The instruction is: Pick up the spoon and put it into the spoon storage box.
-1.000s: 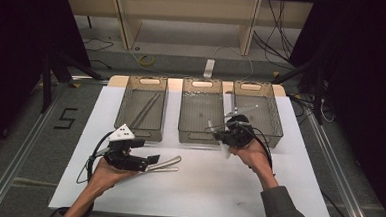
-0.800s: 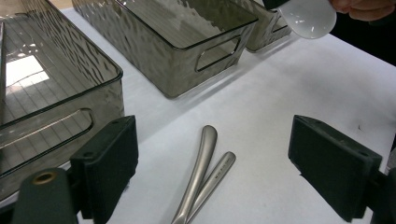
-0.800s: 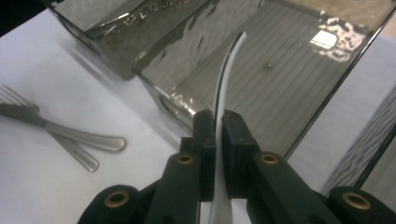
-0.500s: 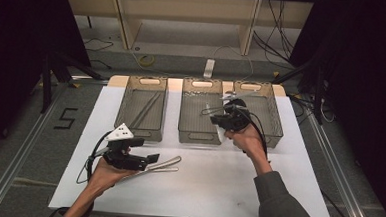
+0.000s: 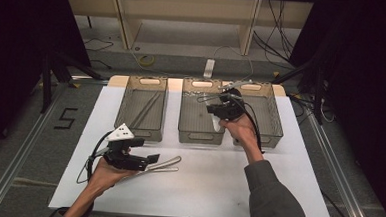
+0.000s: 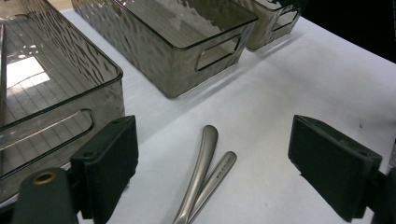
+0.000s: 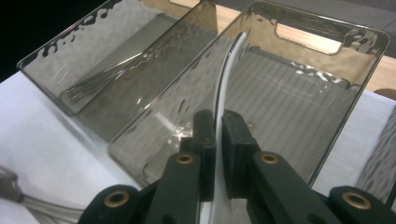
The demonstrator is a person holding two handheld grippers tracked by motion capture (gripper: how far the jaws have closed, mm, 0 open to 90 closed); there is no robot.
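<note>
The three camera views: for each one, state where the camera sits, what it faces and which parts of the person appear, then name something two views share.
High view: above the person's side, looking forward and down on the table and three bins; forearms, both hands show.
Left gripper view: on the left gripper, fingers open, facing two utensil handles.
Right gripper view: on the right gripper, shut on a thin white utensil, facing the middle bin.
Shared: the middle bin shows in the high and right gripper views.

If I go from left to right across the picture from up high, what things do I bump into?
Left gripper → metal utensils on the table → left bin → middle bin → right gripper, shut on a thin utensil → right bin.
</note>
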